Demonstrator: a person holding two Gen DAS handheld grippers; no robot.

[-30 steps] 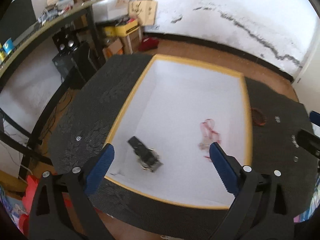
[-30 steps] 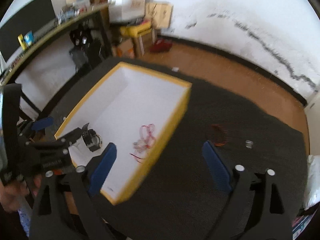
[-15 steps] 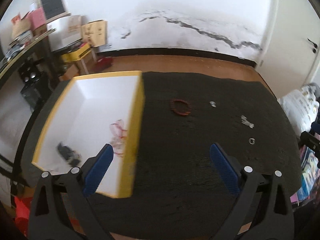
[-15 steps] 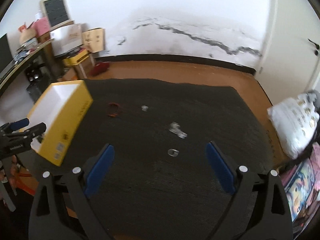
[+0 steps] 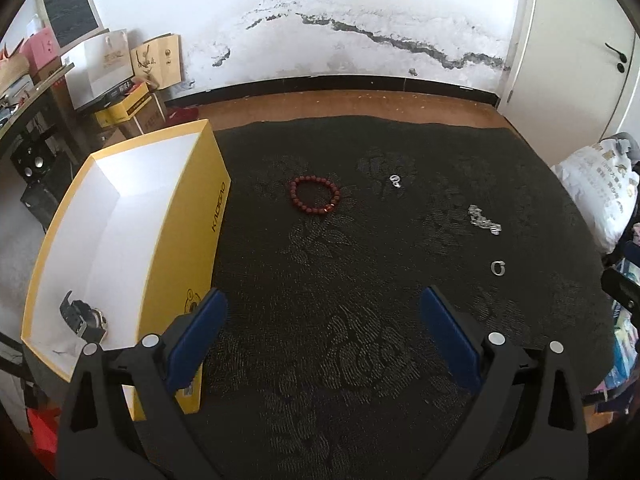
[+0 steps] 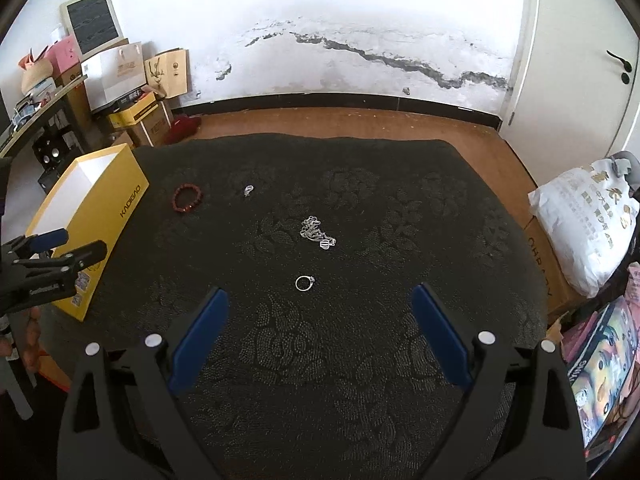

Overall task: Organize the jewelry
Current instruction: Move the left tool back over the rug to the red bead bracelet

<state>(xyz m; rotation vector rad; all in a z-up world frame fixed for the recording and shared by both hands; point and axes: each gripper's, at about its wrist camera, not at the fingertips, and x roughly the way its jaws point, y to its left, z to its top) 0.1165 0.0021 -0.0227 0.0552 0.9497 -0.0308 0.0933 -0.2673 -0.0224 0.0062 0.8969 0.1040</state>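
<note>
A yellow box (image 5: 208,208) with a white inside stands at the table's left; it shows in the right wrist view too (image 6: 116,204). A dark watch (image 5: 82,316) lies in it. On the black cloth lie a red bead bracelet (image 5: 315,195) (image 6: 187,199), a small silver ring (image 5: 395,180) (image 6: 248,190), a silver chain (image 5: 484,221) (image 6: 317,232) and another ring (image 5: 498,268) (image 6: 305,282). My left gripper (image 5: 324,320) is open and empty beside the box. My right gripper (image 6: 320,316) is open and empty just short of the near ring.
The table is covered with a black patterned cloth (image 6: 360,208). A shelf with boxes and bags (image 6: 120,76) stands at the far left by the wall. A white sack (image 6: 588,224) and clutter lie off the table's right edge.
Both grippers have swung right and pulled back, away from over the box, so the loose jewelry on the cloth has come into view. Both stay open.
</note>
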